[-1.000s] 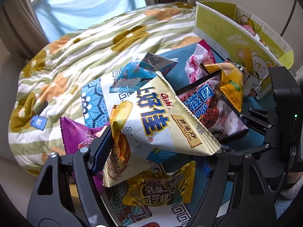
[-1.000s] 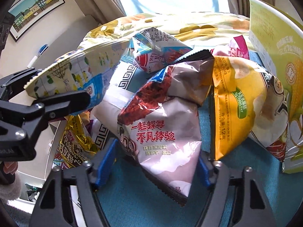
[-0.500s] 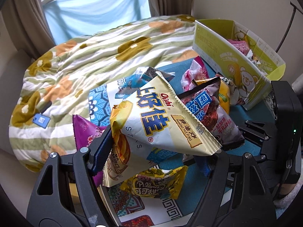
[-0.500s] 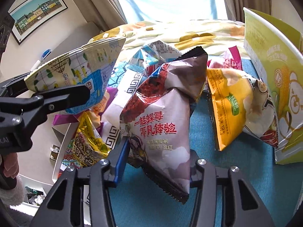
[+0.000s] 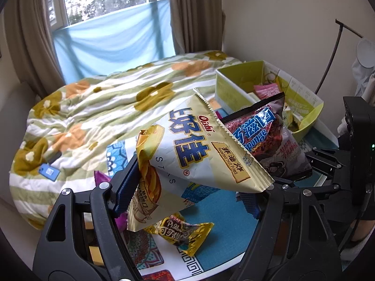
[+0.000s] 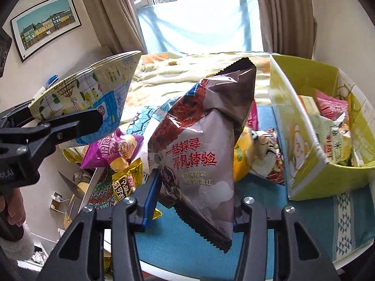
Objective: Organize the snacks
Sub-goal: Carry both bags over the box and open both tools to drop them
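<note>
My left gripper (image 5: 187,194) has its fingers clamped on the cream Oishi snack bag (image 5: 194,154), held in the air left of the green cardboard box (image 5: 236,89). My right gripper (image 6: 194,208) has just closed its fingers on the mauve-and-brown Sponge Crunch bag (image 6: 201,149), which stands lifted just left of that box. Below and left of the box, a gold Pillows packet (image 5: 185,234) and a purple packet (image 6: 110,149) lie on the worktop (image 6: 182,241).
</note>
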The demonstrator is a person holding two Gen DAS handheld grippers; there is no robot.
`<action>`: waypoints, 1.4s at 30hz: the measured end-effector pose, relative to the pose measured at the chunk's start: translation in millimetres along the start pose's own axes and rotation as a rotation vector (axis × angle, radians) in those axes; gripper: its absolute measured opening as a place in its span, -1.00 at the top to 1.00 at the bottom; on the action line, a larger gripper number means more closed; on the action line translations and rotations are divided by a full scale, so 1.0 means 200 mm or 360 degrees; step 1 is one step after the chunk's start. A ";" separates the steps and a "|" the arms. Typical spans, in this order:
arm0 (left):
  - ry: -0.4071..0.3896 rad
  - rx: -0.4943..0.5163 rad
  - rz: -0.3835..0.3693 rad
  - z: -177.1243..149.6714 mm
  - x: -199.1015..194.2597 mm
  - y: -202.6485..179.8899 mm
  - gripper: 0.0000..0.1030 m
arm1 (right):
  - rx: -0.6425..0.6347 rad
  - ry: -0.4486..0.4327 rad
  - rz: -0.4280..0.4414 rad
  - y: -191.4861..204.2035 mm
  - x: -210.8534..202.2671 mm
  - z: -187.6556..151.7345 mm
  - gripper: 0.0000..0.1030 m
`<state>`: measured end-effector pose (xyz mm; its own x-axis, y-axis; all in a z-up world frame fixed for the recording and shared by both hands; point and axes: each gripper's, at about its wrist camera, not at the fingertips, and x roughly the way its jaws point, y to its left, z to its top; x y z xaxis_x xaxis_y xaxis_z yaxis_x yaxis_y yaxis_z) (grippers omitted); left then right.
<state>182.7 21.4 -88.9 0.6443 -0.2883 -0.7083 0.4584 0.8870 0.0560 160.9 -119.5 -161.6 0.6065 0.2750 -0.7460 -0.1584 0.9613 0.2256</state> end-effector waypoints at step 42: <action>0.0190 -0.0212 0.0091 1.02 1.08 -1.00 -0.99 | 0.0070 0.0053 -0.0021 -1.62 -0.22 0.73 0.14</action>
<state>355.8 -291.8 -109.0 0.5859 -0.1983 -0.7857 0.3332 0.9428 0.0106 299.4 -445.4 -111.5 0.5819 0.2633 -0.7695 -0.1155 0.9633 0.2423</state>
